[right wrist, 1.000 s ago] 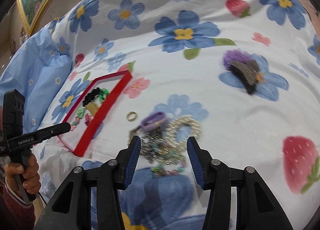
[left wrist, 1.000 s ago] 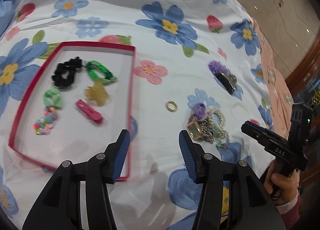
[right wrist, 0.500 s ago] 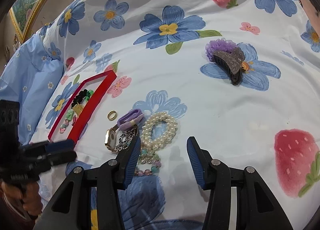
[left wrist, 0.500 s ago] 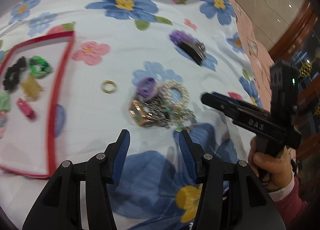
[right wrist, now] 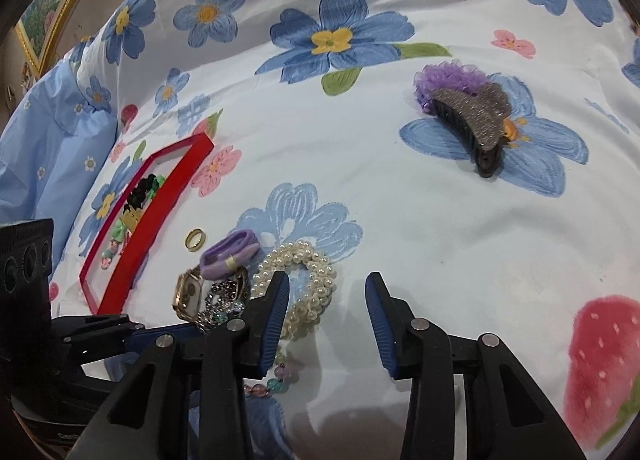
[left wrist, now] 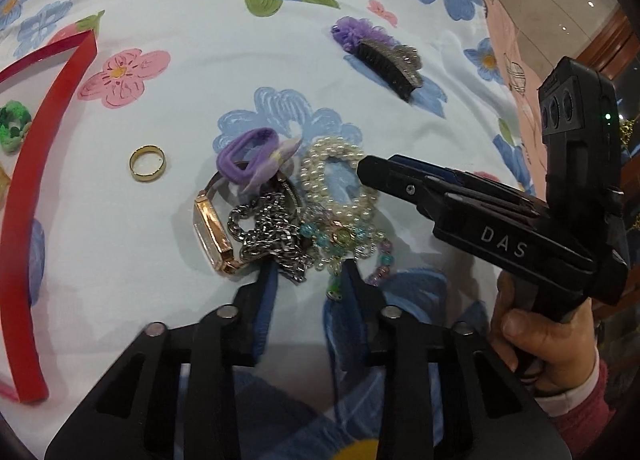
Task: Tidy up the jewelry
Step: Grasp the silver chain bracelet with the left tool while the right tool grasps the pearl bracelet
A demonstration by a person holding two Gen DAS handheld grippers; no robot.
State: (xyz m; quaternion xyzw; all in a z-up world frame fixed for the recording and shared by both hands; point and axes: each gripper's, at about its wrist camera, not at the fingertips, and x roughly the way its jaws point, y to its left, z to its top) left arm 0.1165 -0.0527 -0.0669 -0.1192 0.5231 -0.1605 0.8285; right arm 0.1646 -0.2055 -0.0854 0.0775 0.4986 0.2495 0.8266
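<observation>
A jewelry pile lies on the flowered sheet: a gold watch (left wrist: 210, 232), a silver chain (left wrist: 272, 236), a purple hair tie (left wrist: 246, 159), a pearl bracelet (left wrist: 340, 175) and a pastel bead bracelet (left wrist: 344, 240). A gold ring (left wrist: 147, 163) lies apart to the left. My left gripper (left wrist: 310, 280) is low at the pile's near edge, jaws closing; the chain's end and a green bead sit between its tips, not clearly pinched. My right gripper (right wrist: 326, 300) hovers over the pearl bracelet (right wrist: 316, 264), jaws closing, the bracelet's right side between the fingers and unpressed.
The red tray (left wrist: 36, 163) with hair ties and clips stands at the left. A glittery hair claw (right wrist: 472, 123) and a purple scrunchie (right wrist: 444, 77) lie farther back on the right. A hand (left wrist: 548, 344) holds the right gripper's handle. A blue pillow (right wrist: 52, 131) borders the left.
My left gripper swung right from the tray to the jewelry pile, sank, and its jaws narrowed. The right gripper dropped closer to the pearl bracelet, jaws slightly narrower.
</observation>
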